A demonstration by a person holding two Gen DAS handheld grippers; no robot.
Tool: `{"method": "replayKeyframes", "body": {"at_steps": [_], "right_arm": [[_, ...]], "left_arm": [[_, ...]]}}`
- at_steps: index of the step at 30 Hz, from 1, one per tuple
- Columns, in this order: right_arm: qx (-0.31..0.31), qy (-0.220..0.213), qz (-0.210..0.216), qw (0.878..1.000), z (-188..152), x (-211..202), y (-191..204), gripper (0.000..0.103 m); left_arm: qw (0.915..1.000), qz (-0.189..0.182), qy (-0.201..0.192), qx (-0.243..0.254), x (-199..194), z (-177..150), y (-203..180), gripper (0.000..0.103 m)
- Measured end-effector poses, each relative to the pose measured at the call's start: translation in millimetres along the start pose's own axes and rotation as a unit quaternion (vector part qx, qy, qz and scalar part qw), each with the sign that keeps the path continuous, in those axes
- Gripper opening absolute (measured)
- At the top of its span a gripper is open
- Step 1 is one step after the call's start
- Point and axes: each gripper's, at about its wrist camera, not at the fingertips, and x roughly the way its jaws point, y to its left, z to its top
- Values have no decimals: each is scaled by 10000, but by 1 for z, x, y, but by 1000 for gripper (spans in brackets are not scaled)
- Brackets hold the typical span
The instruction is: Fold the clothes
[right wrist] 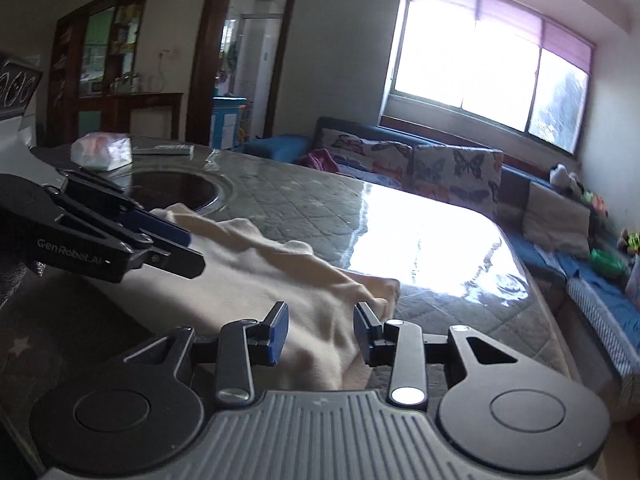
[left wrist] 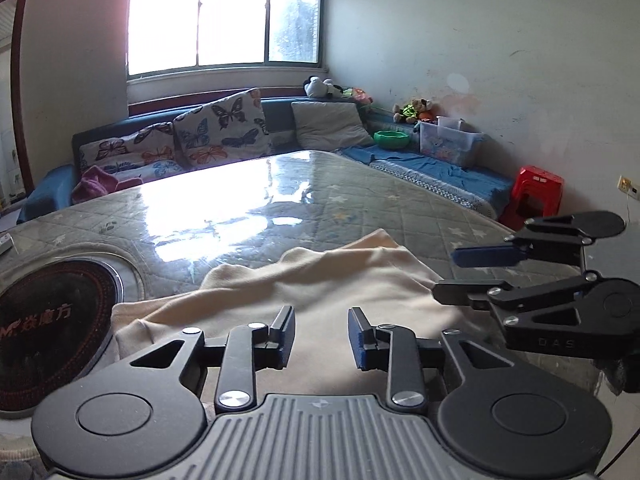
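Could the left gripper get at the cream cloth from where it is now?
Probably yes. The left gripper hangs just over the cream cloth with its jaws apart and nothing between them; the right gripper is off to the side, not blocking.

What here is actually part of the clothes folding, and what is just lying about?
Part of the job:
cream garment
left gripper
right gripper

Just lying about:
butterfly cushions
red stool
green bowl
tissue pack
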Motion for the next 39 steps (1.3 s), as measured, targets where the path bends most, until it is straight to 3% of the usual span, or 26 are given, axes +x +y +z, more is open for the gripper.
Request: {"method": "replayKeyframes", "body": {"at_steps": [10, 17, 21, 31, 39], "right_arm": [[-581, 130, -198, 9980, -15, 7, 16, 36], [-827, -205, 80, 9963, -1, -5, 28, 39], [-996, -53, 132, 9949, -10, 7, 38, 39], [-675, -188, 249, 9972, 0, -4, 29, 39], [-534, -30, 419, 9977, -4, 5, 28, 40]], "left_arm": [[9999, -9, 164, 35, 13, -14, -8, 25], [9999, -106, 58, -2, 0, -10, -10, 25], [9998, -114, 152, 35, 7, -15, -11, 26], [9999, 16, -4, -134, -13, -16, -2, 26], [9971, 294, 101, -690, -24, -29, 30, 28]]}}
